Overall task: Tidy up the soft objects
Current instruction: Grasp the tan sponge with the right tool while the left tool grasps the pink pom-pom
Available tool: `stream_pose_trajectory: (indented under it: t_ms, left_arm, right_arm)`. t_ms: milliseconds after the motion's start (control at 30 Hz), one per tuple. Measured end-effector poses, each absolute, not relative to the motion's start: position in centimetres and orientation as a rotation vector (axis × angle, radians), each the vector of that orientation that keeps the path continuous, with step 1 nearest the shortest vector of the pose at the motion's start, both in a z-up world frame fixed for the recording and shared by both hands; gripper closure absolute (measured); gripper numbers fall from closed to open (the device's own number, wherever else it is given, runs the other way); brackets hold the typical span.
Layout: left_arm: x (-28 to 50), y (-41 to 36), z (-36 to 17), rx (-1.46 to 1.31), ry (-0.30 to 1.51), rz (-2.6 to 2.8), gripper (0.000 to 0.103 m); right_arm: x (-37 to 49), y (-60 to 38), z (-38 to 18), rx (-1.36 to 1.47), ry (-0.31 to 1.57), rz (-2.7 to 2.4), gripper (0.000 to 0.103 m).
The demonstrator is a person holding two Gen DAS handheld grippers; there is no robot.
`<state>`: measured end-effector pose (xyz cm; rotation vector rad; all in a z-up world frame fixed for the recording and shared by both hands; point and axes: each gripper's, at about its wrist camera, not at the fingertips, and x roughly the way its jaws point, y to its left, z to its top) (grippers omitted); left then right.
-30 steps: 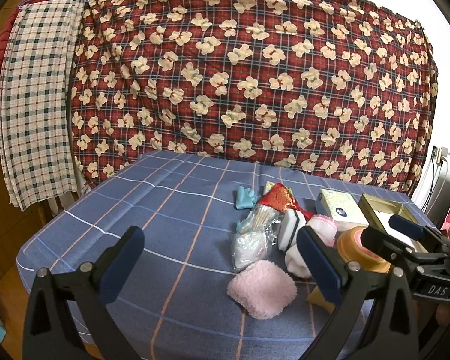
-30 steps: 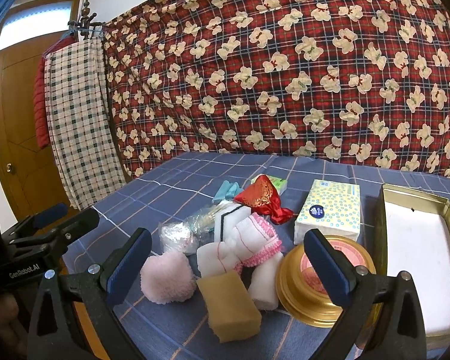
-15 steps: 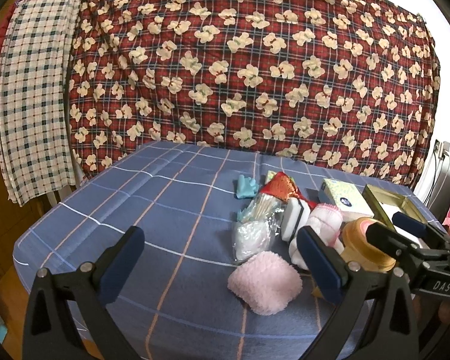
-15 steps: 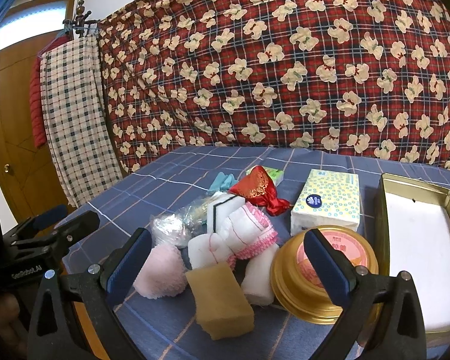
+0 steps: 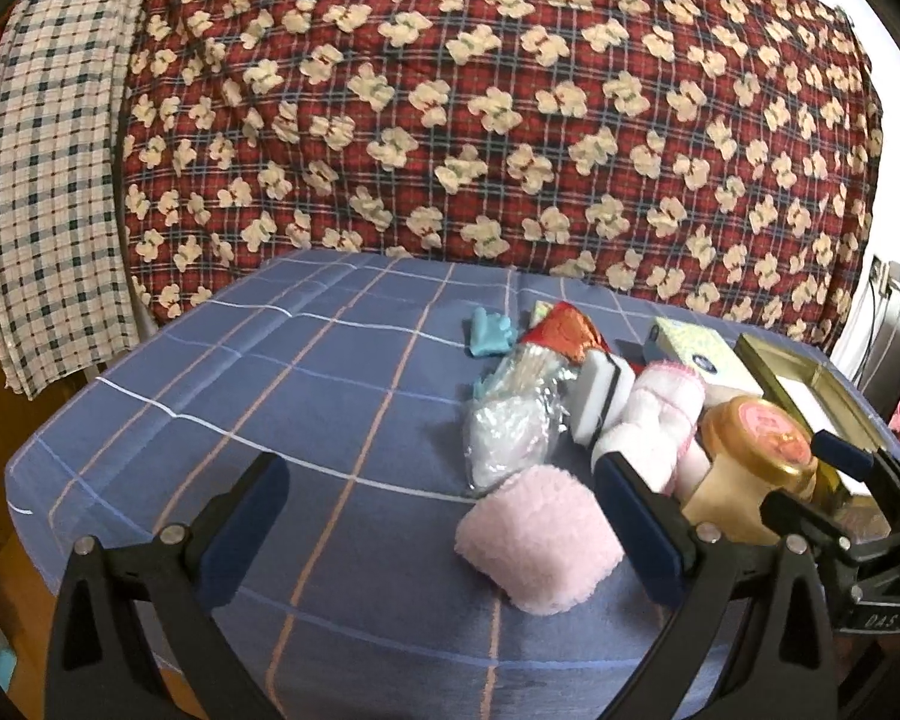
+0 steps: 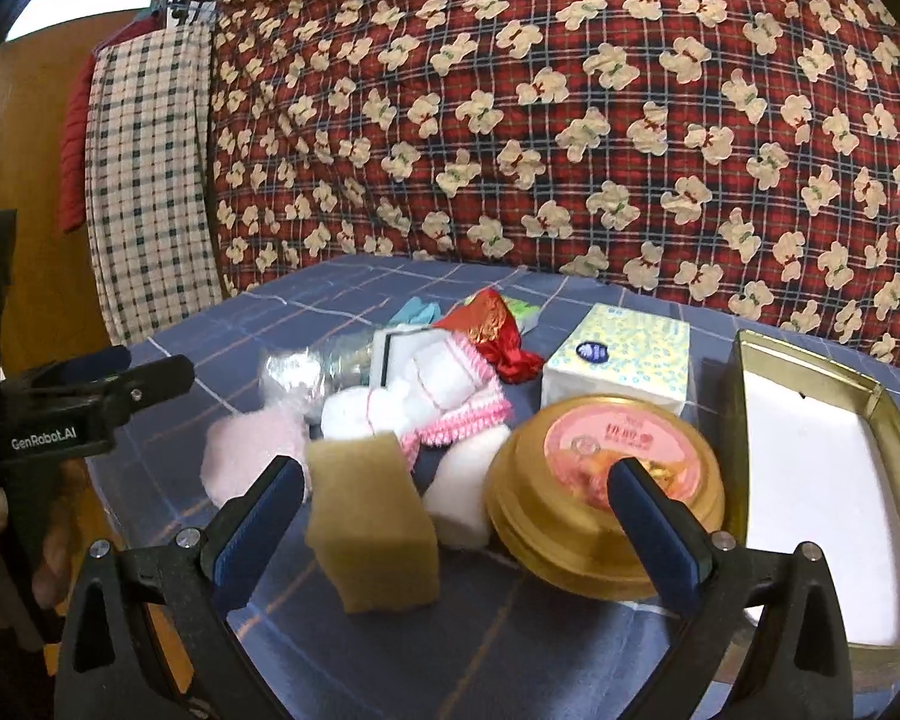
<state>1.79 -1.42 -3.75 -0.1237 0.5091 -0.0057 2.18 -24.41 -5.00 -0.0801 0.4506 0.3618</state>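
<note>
The soft things sit in a heap on the blue checked cloth point(image 5: 330, 420), right in front of both grippers. Nearest the right gripper point(image 6: 450, 516) is a tan sponge block point(image 6: 372, 516), standing just inside its left finger point(image 6: 258, 516) and not touched by it. Behind the block lies a white cloth with pink trim point(image 6: 432, 384), and beside that a white foam piece point(image 6: 462, 498) leaning against a round gold tin point(image 6: 600, 480). That tin sits partly behind the right finger point(image 6: 654, 528). The right gripper's fingers are spread wide, holding nothing.

A fluffy pink pad point(image 5: 540, 540) lies between the left gripper's point(image 5: 444, 534) fingers, closer to its right finger point(image 5: 642, 534) and just short of it. This gripper also stands wide apart and empty. Beyond the pad are a crinkly clear bag point(image 5: 510, 432), a black-edged white sponge point(image 5: 597, 396), a shiny red pouch point(image 5: 564, 336) and a small teal piece point(image 5: 489, 330).

Further out, past the gold tin, a tissue pack point(image 6: 621, 354) lies flat, and to the right of the right gripper is an open gold tray point(image 6: 888, 420) with a white bottom. A red plaid quilt with bear print point(image 6: 570, 120) hangs behind everything, with a checked cloth point(image 6: 144, 180) hanging at its left. In the right wrist view a hand point(image 6: 6, 534) grips the left gripper's handle.
</note>
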Motion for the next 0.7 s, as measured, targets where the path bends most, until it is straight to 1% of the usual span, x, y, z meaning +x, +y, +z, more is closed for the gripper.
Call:
stream_pose_trajectory:
  t_ms: [133,333,367,467,533,567,600,633,667,700]
  left_arm:
    - [2.4,-2.0,-4.9,-0.117,0.538,-0.027,0.000]
    - [2.8,-1.8,-5.8,-0.126,0.558,-0.013,0.000]
    - [2.9,-1.7,-5.8,-0.126,0.557,-0.012,0.000]
    - [2.9,-1.7,-5.7,-0.126,0.553,-0.013,0.000]
    - [2.9,-1.8,-5.7,-0.119,0.550,-0.020,0.000]
    - [2.9,-2.0,-5.7,-0.111,0.550,-0.025,0.001]
    - [2.9,-2.1,-5.7,-0.106,0.552,-0.028,0.001]
    - [2.9,-2.2,-5.7,-0.102,0.552,-0.033,0.002]
    - [2.9,-2.3,-5.8,-0.098,0.551,-0.040,0.002]
    - [3.0,-2.5,-5.9,-0.091,0.555,-0.044,0.002]
  right_arm:
    - [2.5,-23.9,-5.5,-0.092,0.458,0.388,0.002]
    - [2.4,-22.5,-5.8,-0.167,0.445,0.392,0.023]
    - [2.2,-22.1,-5.8,-0.191,0.434,0.389,0.025]
    - [1.6,-21.7,-5.8,-0.226,0.395,0.388,0.025]
    - [1.7,-21.6,-5.9,-0.218,0.409,0.422,0.027]
    - [1.8,-21.4,-6.1,-0.220,0.422,0.434,0.033]
    - [2.0,-21.3,-6.4,-0.221,0.439,0.451,0.043]
    - [2.3,-21.2,-6.7,-0.213,0.469,0.480,0.050]
    - [2.6,-21.2,-7.0,-0.196,0.496,0.504,0.061]
    - [2.8,-21.2,-7.2,-0.179,0.511,0.510,0.061]
